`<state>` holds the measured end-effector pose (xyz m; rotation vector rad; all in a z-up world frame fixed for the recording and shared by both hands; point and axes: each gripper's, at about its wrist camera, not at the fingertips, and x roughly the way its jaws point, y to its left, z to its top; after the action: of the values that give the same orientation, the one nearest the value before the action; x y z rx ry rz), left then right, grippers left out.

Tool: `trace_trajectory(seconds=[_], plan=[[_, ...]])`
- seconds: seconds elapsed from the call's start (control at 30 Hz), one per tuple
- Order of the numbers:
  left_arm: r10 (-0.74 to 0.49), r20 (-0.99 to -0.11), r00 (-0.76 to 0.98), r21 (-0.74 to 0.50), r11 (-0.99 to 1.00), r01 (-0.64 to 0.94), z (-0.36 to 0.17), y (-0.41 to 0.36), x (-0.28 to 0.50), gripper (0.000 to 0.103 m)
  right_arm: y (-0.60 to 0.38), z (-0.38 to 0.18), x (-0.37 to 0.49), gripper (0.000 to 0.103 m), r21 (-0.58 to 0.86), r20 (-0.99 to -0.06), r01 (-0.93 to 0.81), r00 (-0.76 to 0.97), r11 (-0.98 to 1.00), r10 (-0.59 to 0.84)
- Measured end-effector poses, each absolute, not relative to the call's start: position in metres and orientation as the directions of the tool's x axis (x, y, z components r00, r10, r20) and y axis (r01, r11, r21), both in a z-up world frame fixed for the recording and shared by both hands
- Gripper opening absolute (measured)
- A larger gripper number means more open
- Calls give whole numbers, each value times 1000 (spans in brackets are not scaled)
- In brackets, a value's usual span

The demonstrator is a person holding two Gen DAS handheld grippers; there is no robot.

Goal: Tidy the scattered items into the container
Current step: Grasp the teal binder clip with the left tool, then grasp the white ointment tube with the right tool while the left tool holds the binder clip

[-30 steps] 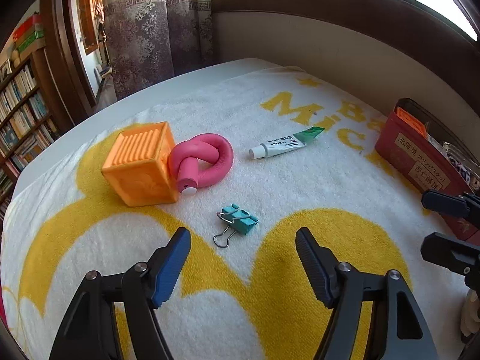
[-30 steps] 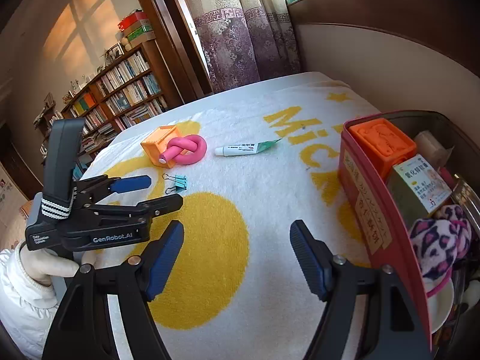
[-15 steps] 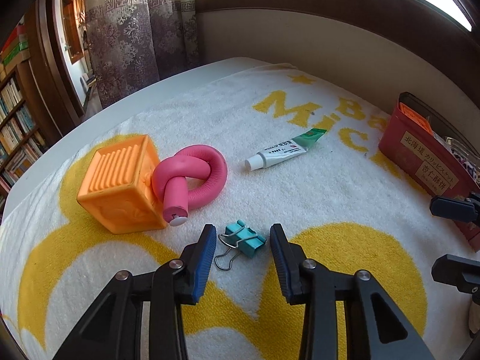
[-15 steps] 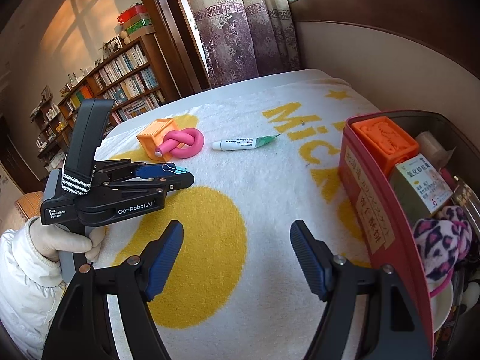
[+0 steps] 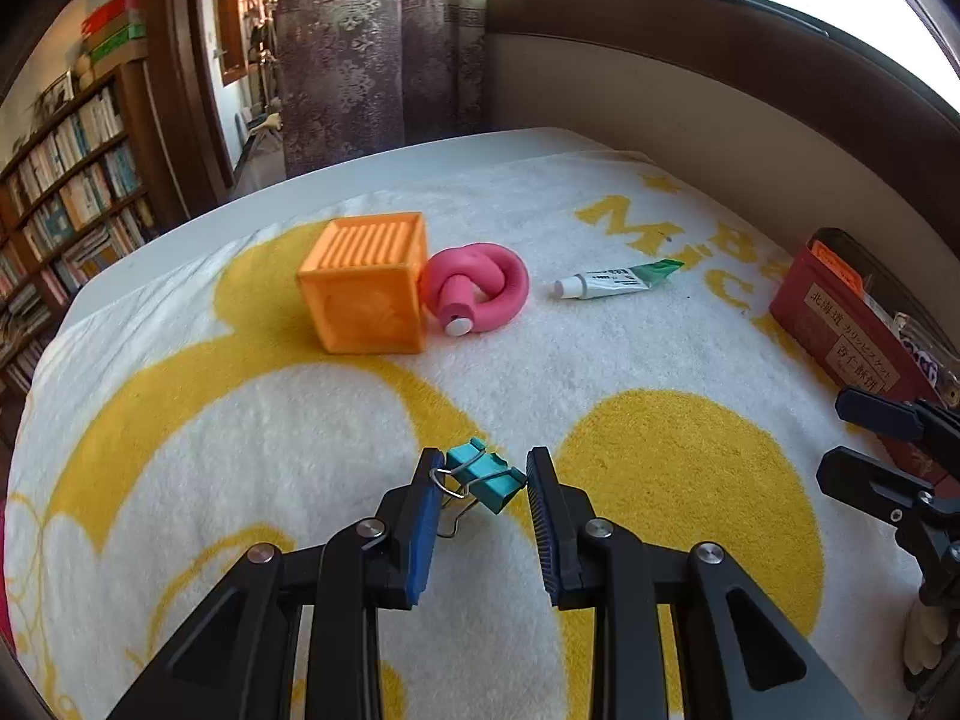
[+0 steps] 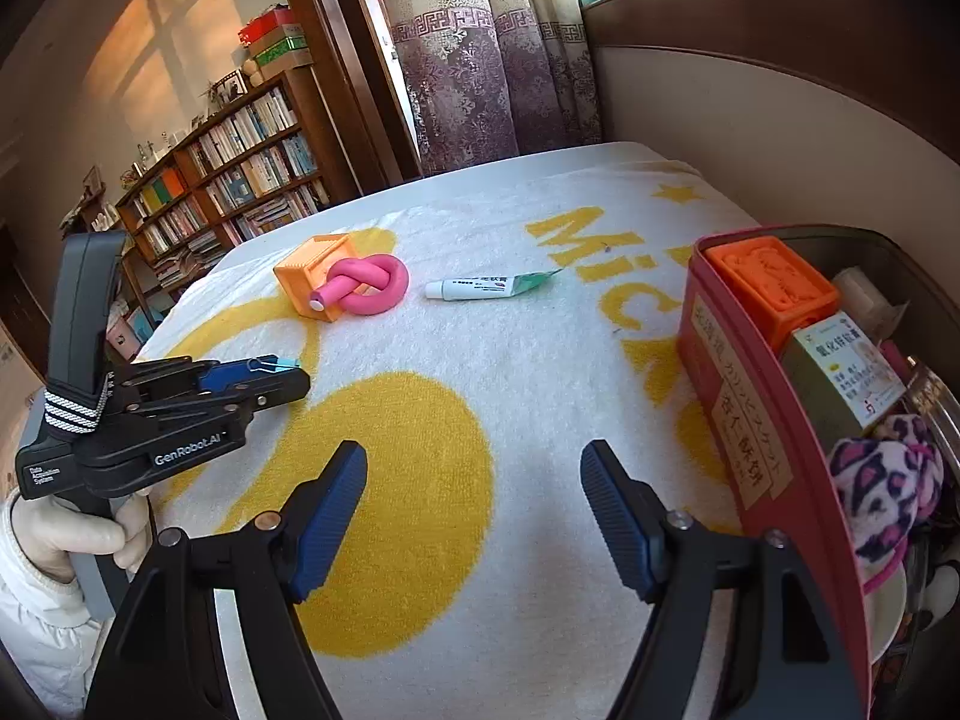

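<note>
One clip down, or nearly so: our left gripper point(image 5: 480, 480) has just been closing, and the teal binder clip point(image 5: 483, 474) now sits clamped between the blue pads, its wire handles poking out toward the left pad. A second ago those jaws stood wide with the clip lying loose on the towel point(image 5: 660, 360) ahead of them; now the clip looks raised a touch off the pile, so we judge the pick made and the carry to the container next. In the right wrist view we see the same thing side-on, the clip point(image 6: 273, 365) pinched at the very tip of the left gripper point(image 6: 264, 375), a gloved hand point(image 6: 72, 534) around its handle. Our right gripper point(image 6: 474, 498) hangs with its jaws wide apart and nothing between them, over the yellow circle, where it was a second ago. The red container point(image 6: 726, 396) stands at the right edge of the towel, already holding an orange block and some packets, so the clip has to travel rightward across the towel to reach it. Left on the far side, we have the orange cube point(image 5: 366, 282) touching the knotted pink roller point(image 5: 480, 294), and the small tube point(image 5: 612, 282) lying apart to their right. The grip is at the pad tips, so a slip is possible.
</note>
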<state>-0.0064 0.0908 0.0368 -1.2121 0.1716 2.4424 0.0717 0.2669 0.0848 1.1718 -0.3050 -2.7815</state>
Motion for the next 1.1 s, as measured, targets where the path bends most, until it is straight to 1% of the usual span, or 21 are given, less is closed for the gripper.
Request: trace_trajectory(seconds=[0.17,0.43,0.57,0.63,0.87,0.97,1.1], plan=[[331,-759,-561,-141,-924,-354,43,67,7,29,264,80,68,77,227,-711,33,-678,-973,-188],[375,-741,-557,-201,-916,-348,46,55,15,29,254,79,49,77,215,-783,32,-592,-976,-192],[395,-728,-561,-224,-910,-350,50,54,18,29,248,89,26,77,178,-786,54,-593,-983,-175],[399,-725,-562,-230,-908,-350,51,54,19,29,250,90,9,77,183,-790,49,-587,-982,-176],[413,-728,-547,-241,-901,-360,48,57,20,29,275,77,-62,77,316,-813,-103,-542,-943,-213],[416,-726,-547,-249,-901,-355,48,56,19,30,280,80,-88,77,316,-813,-140,-550,-939,-192],[418,-733,-537,-260,-901,-347,45,54,18,30,281,71,-114,77,288,-842,-166,-512,-943,-167]])
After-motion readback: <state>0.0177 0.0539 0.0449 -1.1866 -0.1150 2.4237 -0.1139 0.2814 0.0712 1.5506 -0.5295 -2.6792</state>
